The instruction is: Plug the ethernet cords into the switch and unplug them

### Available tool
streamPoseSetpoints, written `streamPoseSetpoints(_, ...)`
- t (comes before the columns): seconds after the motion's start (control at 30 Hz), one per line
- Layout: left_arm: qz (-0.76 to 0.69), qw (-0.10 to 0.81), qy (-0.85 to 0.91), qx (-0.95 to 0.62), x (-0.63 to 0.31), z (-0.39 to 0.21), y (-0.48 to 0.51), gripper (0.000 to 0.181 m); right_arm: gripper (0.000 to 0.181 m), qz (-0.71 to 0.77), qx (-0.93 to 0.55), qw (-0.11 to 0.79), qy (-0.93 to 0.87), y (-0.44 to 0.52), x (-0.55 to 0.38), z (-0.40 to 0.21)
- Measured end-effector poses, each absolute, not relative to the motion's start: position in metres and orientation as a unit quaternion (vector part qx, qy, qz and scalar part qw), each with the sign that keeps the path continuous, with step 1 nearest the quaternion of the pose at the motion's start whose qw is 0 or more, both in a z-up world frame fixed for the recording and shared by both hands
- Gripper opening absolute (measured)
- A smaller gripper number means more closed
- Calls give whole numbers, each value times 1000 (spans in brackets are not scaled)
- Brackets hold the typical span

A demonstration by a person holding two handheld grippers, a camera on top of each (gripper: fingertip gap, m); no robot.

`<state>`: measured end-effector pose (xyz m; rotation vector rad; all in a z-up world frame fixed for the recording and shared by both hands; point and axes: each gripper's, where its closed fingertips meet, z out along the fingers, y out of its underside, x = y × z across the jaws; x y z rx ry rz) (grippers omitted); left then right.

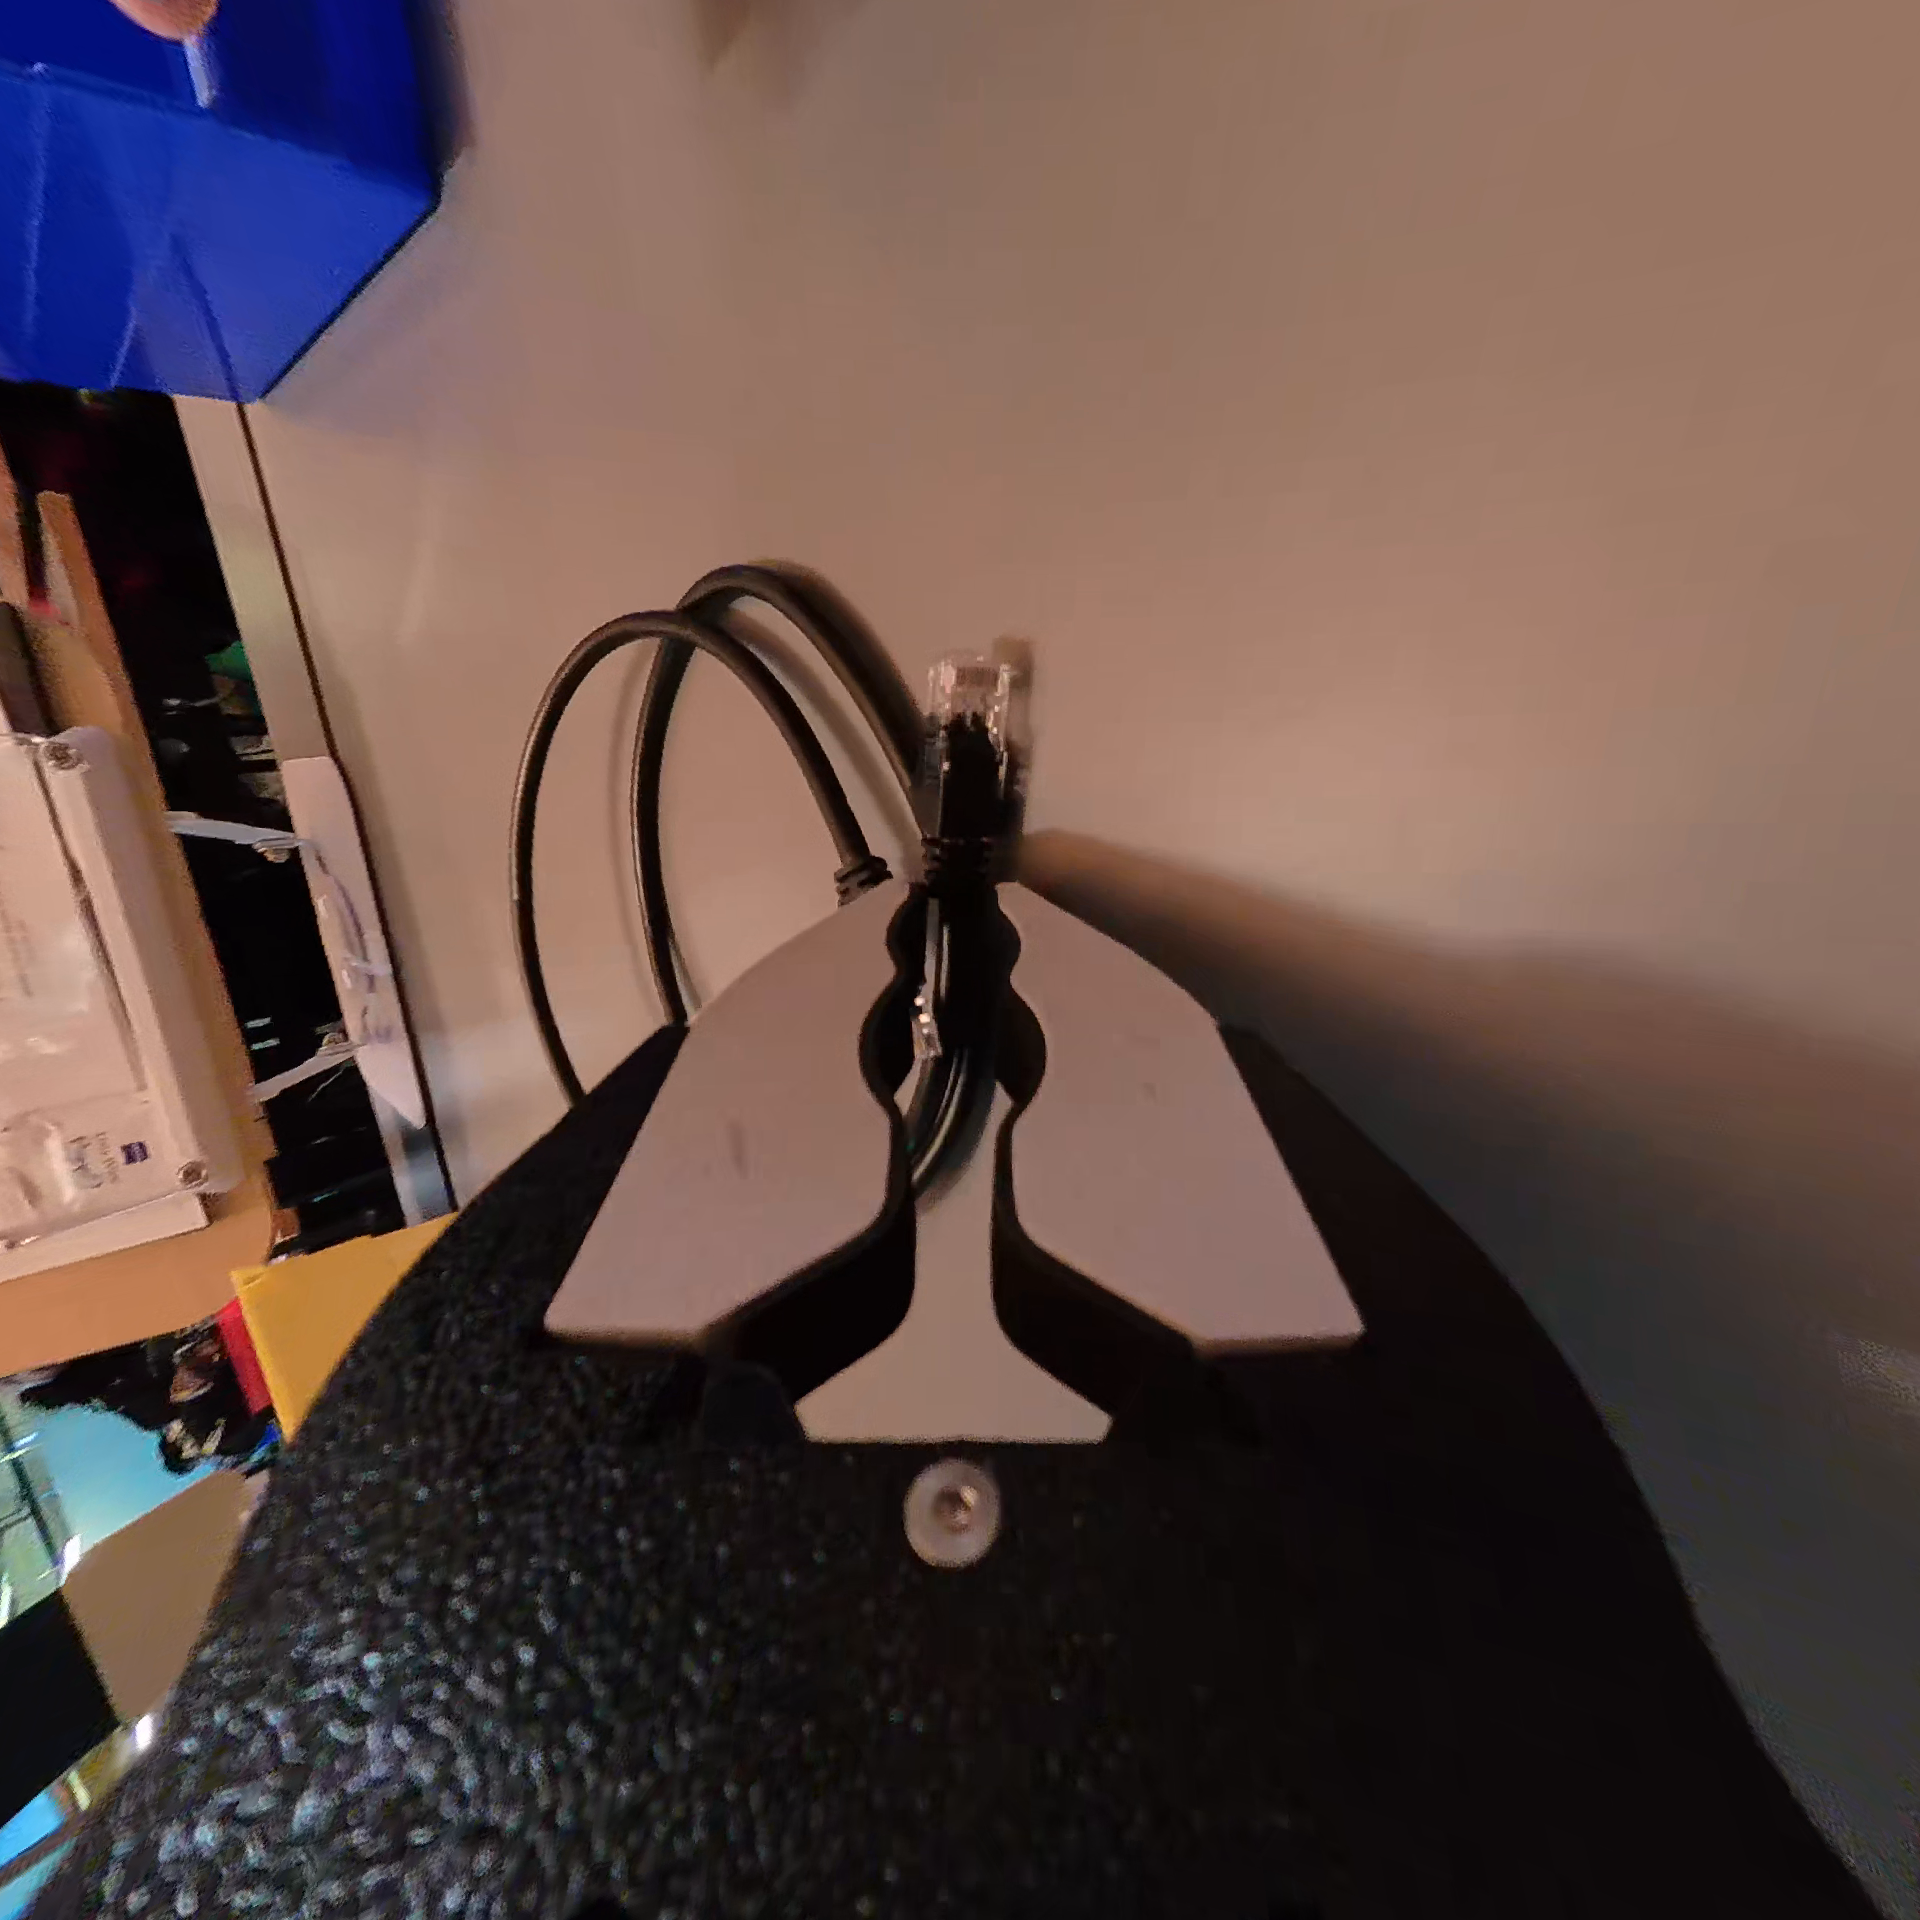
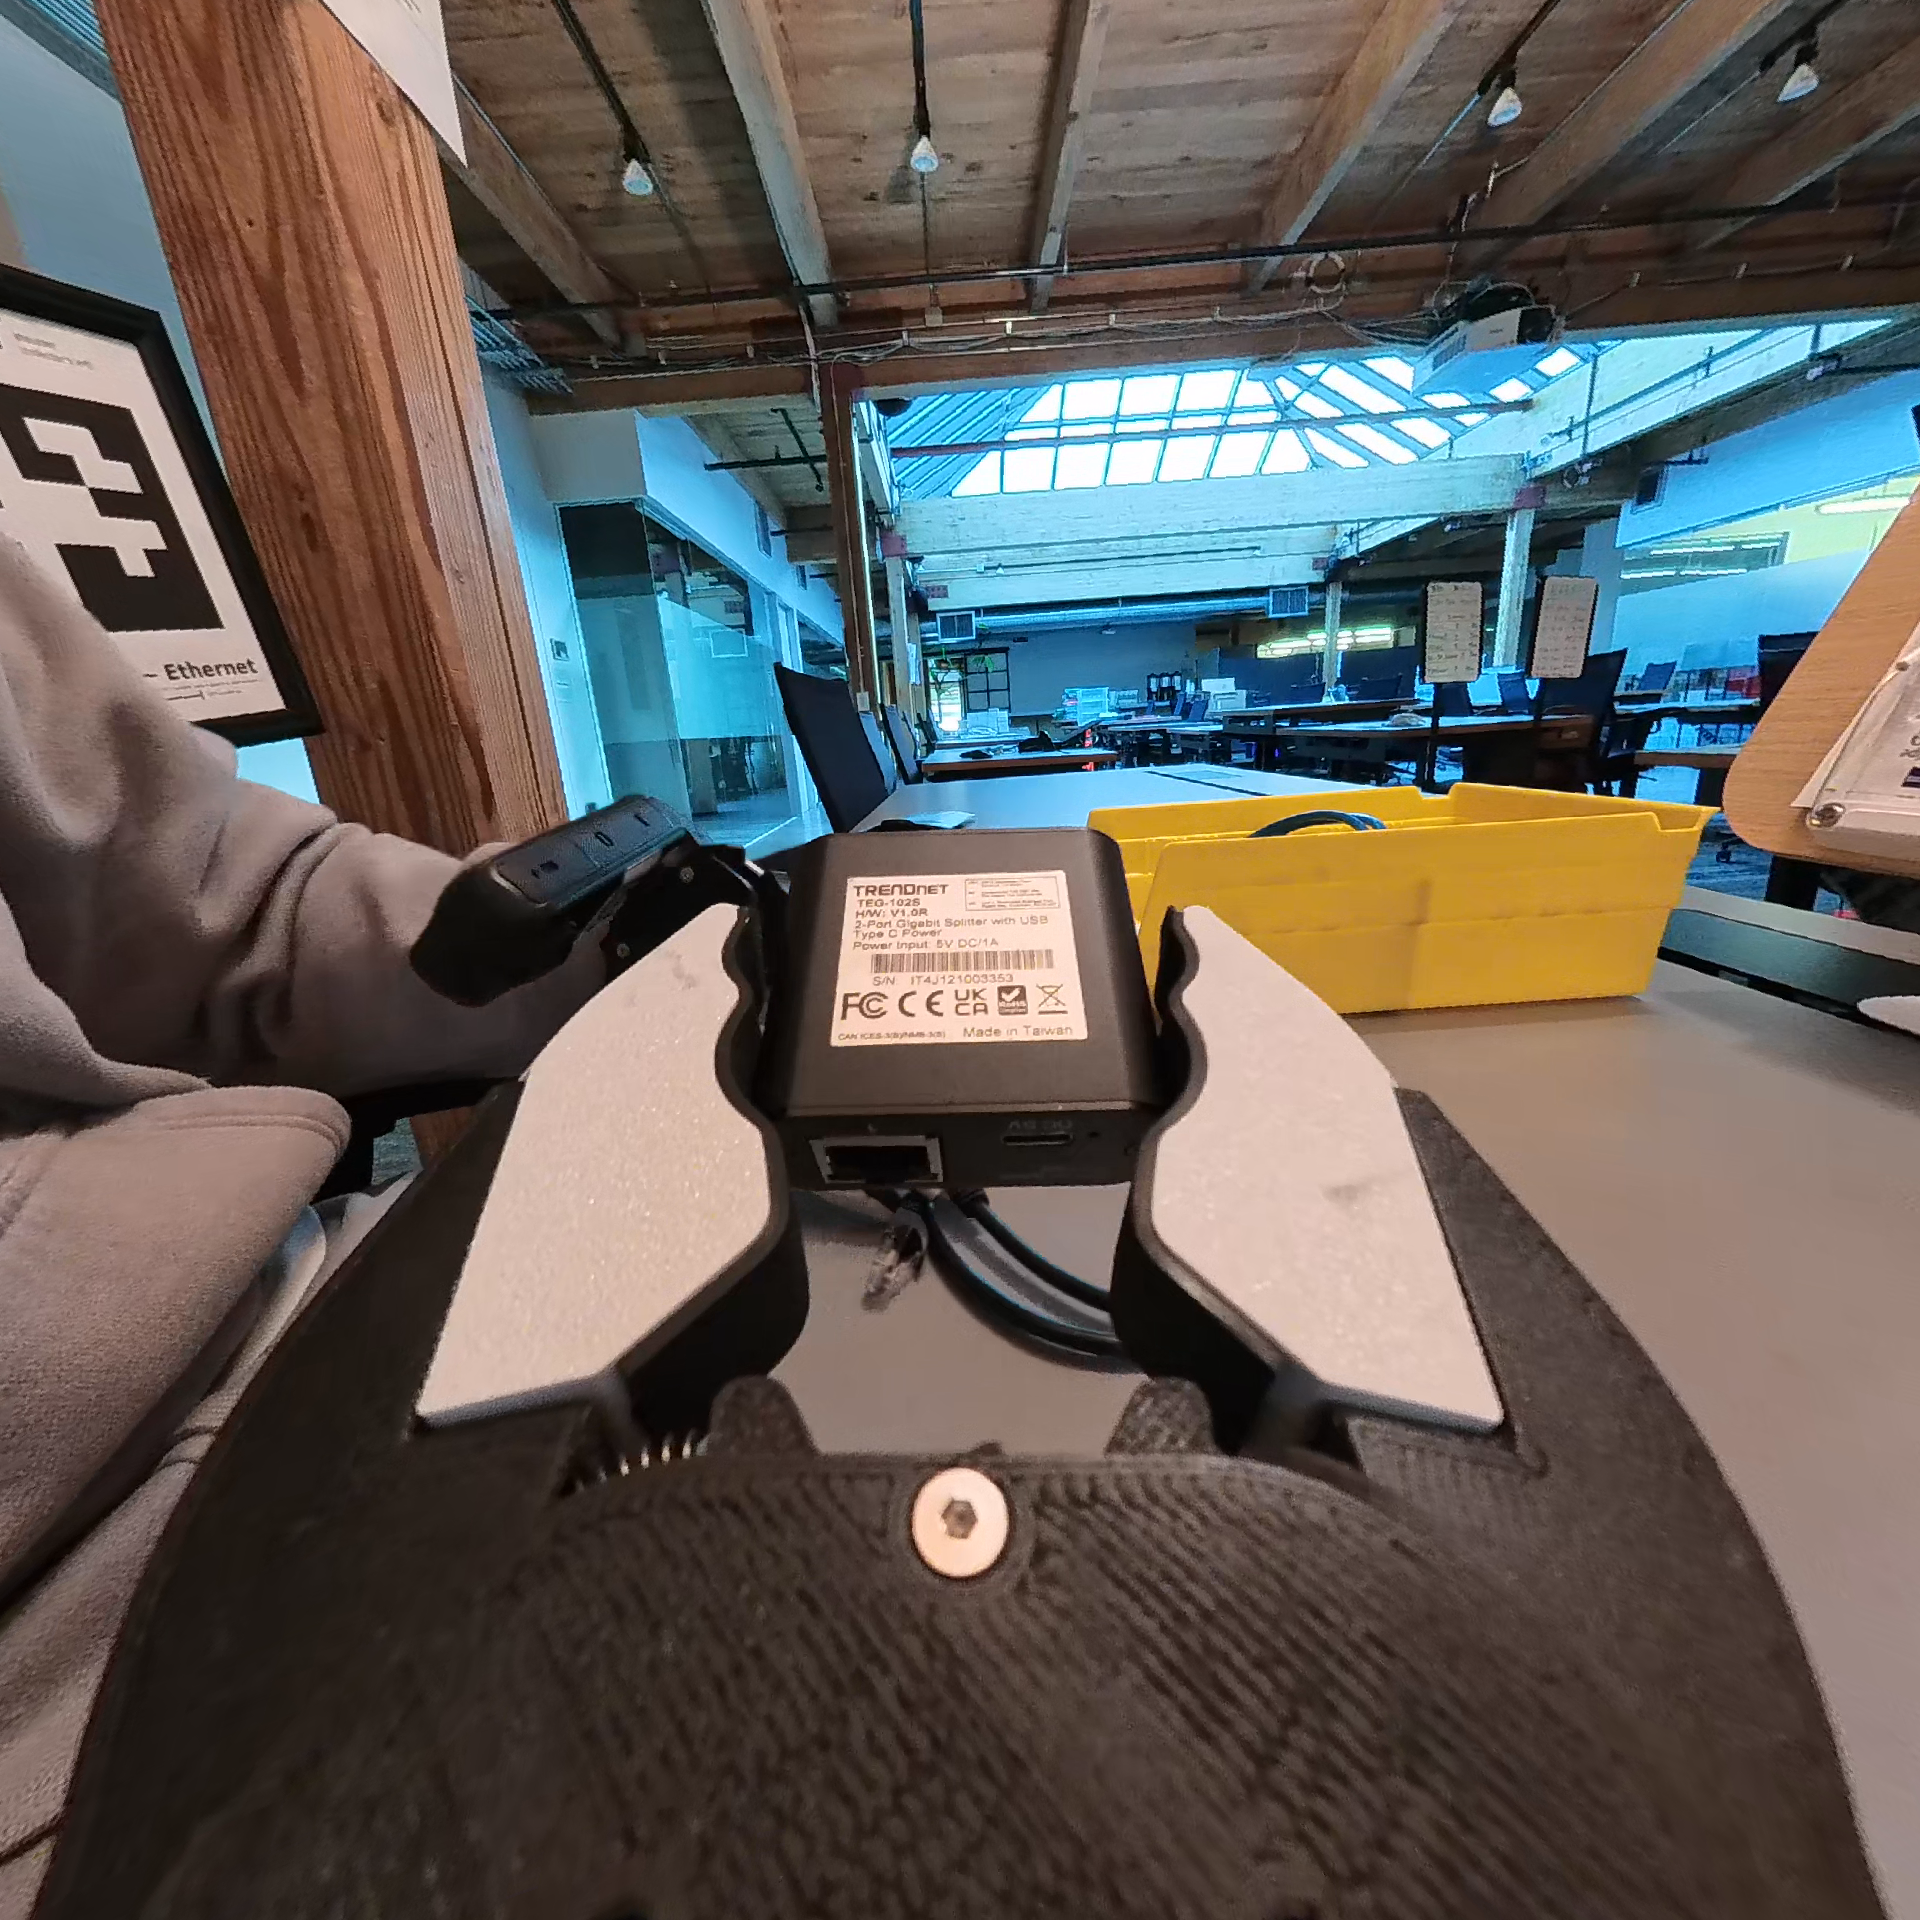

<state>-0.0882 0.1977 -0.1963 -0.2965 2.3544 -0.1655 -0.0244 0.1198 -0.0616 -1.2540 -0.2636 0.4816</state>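
Ethernet cord [image 1: 971, 769] plug — lengthwise, pointing forward

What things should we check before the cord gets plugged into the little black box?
1. Left hand-held gripper has the ethernet cord pinched tight: ok, its fingers are shut on the cord just behind the plug.
2. Clear plug sticks out past the fingertips: ok.
3. Right hand-held gripper holds the switch: ok, a finger presses each side.
4. Open port on the switch is free: ok, nothing is in it.
5. Plug lined up with that port: cannot tell, no view shows both together.
6. Loose cord under the switch is out of the way: cannot tell.
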Motion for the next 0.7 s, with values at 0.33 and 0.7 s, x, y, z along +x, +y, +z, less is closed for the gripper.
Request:
streamPoseSetpoints(0.33,-91,360,883,-286,-76,-193,211,8,73,175,-619,755,-125,133,-28,-71)
streamPoseSetpoints(0.7,-224,58,873,-430,-104,-171,181,4,74,178,-619,754,-132,133,-30,-71)
